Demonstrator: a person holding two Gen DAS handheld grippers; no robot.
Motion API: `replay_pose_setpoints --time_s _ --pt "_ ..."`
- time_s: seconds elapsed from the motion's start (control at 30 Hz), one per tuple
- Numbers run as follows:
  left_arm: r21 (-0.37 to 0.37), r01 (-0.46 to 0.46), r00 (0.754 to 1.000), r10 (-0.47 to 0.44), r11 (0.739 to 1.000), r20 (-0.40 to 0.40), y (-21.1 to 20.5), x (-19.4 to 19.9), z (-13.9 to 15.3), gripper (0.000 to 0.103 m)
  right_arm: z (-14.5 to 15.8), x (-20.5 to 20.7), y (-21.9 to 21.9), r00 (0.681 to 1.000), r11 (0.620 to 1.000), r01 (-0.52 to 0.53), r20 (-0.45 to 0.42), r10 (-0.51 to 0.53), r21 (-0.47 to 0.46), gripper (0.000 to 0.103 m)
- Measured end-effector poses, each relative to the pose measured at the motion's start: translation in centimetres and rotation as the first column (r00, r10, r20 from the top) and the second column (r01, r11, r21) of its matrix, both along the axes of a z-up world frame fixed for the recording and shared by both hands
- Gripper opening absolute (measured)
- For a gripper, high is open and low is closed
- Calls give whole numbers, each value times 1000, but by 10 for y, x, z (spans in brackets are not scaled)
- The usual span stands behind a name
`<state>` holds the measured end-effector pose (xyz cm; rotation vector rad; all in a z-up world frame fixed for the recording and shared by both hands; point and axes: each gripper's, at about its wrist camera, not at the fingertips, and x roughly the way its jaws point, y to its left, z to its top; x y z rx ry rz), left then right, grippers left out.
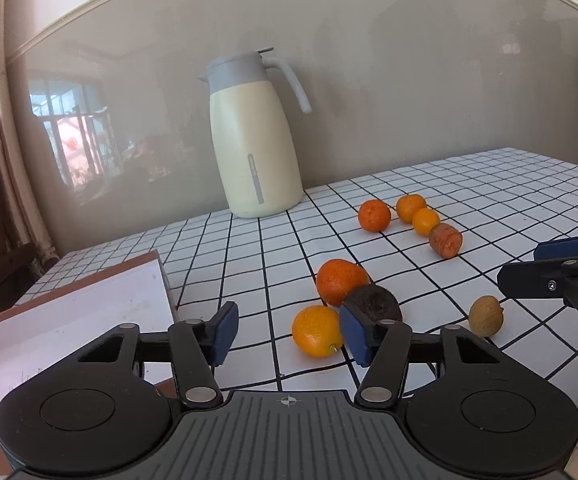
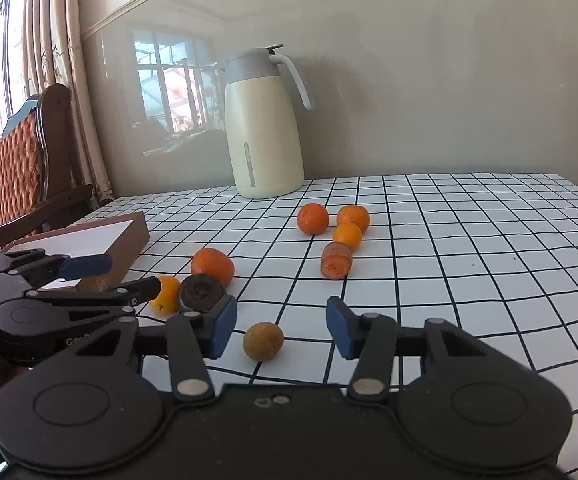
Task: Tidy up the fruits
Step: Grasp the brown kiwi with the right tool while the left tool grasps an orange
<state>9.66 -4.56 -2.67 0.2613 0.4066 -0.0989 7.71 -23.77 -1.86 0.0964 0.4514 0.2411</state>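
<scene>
My left gripper [image 1: 289, 334] is open low over the checked cloth, with nothing between its pads. An orange [image 1: 317, 330] lies just past its right fingertip, beside a dark brown round fruit [image 1: 375, 302] and a bigger tangerine [image 1: 341, 282]. My right gripper [image 2: 281, 332] is open around a small brown-green fruit [image 2: 263, 342], which sits nearer its left pad and touches neither. Farther back lie three small oranges [image 2: 347, 235] and an orange-brown stub like a cut carrot [image 2: 336, 265]. The left gripper [image 2: 133, 274] shows at the left of the right wrist view.
A shallow white box with brown sides [image 1: 69, 320] lies at the table's left, close to my left gripper. A cream jug with a grey lid [image 1: 255, 140] stands against the wall. A wooden chair [image 2: 17, 168] is beyond the table's left edge.
</scene>
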Motion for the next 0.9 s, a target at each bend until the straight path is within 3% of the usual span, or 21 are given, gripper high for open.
replay_pose_setpoints --time_s 0.33,0.9 --pt "6 -8 999 8 1000 -31 -10 12 -11 56 -6 6 4 999 1000 -9 -32 10 20 38" --pt "-91 -70 992 59 993 -112 -16 40 -23 56 -10 11 -1 998 999 14 -54 -12 36 38"
